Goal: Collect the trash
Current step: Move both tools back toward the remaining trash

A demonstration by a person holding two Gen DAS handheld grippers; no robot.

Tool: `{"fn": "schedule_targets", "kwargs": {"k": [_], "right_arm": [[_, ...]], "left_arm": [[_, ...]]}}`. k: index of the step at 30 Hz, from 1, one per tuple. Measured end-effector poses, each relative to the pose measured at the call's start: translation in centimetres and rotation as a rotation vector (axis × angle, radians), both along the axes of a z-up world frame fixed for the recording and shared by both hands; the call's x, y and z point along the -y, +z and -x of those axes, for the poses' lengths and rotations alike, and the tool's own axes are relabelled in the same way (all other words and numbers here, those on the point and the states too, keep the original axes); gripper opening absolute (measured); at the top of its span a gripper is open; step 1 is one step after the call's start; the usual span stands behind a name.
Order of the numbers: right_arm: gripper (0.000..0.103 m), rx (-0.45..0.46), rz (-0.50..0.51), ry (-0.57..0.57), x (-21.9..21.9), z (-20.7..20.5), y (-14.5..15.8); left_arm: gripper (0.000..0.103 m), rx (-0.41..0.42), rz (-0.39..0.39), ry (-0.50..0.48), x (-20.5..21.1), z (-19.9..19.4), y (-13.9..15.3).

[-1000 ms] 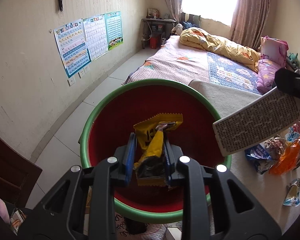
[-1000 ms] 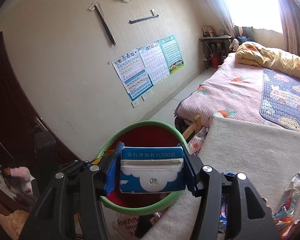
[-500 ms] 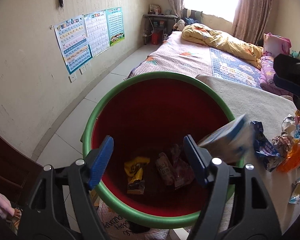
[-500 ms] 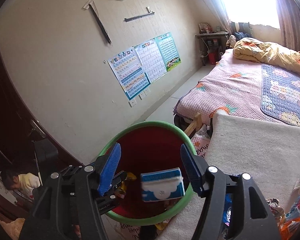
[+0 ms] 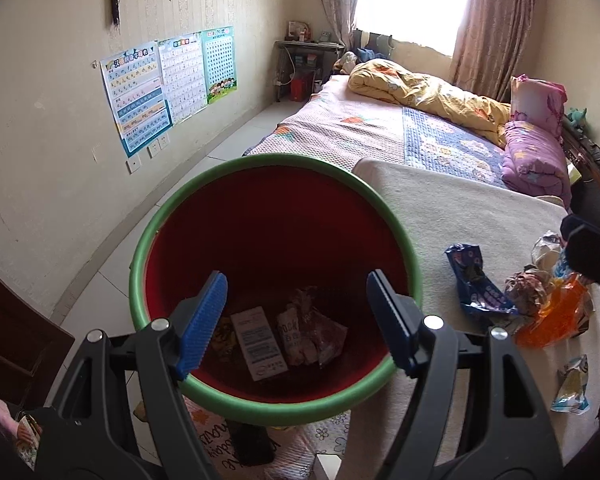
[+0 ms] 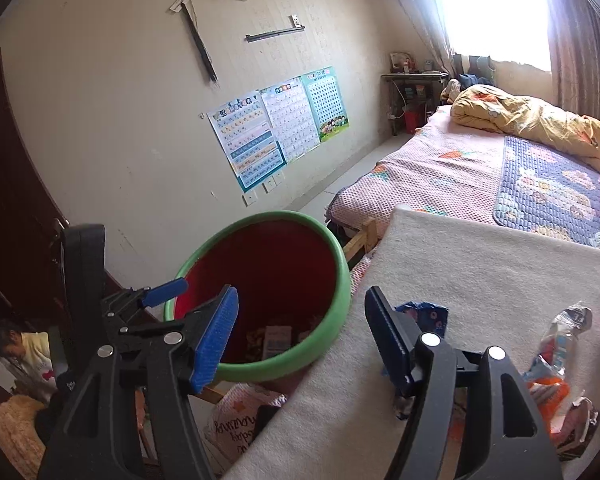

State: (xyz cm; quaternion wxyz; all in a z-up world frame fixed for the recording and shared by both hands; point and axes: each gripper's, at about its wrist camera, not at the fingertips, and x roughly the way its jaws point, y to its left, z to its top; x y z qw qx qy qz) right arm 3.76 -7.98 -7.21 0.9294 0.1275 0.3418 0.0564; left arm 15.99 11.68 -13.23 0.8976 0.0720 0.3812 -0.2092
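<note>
Both grippers are now hanging empty: a second ago the left gripper (image 5: pixel 296 320) was pinching a yellow wrapper and the right gripper (image 6: pixel 302 344) a blue-and-white carton, and both pieces are now lying at the bottom of the bin (image 5: pixel 156 236). On each tool the jaws have just been opening and are standing wide, ribbed blue pads facing each other with nothing between them. Down in the round bin, red inside with a thick green rim, the carton (image 5: pixel 259 342) is lying flat with its white printed panel and barcode up; the small print is too fine to read. Beside it a pale crumpled packet (image 5: pixel 292 334) is showing the letters "OCK", and the yellow wrapper (image 5: pixel 222 336) is peeking out behind the left pad. To the right, on the nubbly cream cloth (image 5: pixel 460 216) touching the bin's rim, more trash is waiting: a torn glossy blue wrapper (image 5: pixel 476 284), a crinkled orange bag (image 5: pixel 552 316) and a small light-blue sachet (image 5: pixel 574 384). Below the bin, handwriting on a white bag (image 6: pixel 236 428) is partly hidden. Farther off, a bed with a pink quilted cover (image 5: pixel 352 128) and a rumpled yellow duvet (image 5: pixel 428 88) is stretching toward the curtained window, and three laminated learning charts (image 5: pixel 168 80) are hanging on the cream wall.
</note>
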Motion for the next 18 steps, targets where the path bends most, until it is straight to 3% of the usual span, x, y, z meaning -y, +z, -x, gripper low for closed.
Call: {"fn": "schedule_targets", "kwargs": {"k": [4, 12, 18], "right_arm": [[0.066, -0.039, 0.035, -0.029, 2.7, 3.1, -1.5], [0.066, -0.116, 0.056, -0.146, 12.3, 7.5, -4.1], [0.072, -0.204, 0.025, -0.045, 15.2, 6.0, -6.6]], "left_arm": [[0.07, -0.011, 0.0, -0.011, 2.4, 2.6, -0.3], [0.07, -0.083, -0.032, -0.022, 6.9, 8.5, -2.5], [0.07, -0.105, -0.039, 0.015, 9.0, 11.4, -3.0]]}}
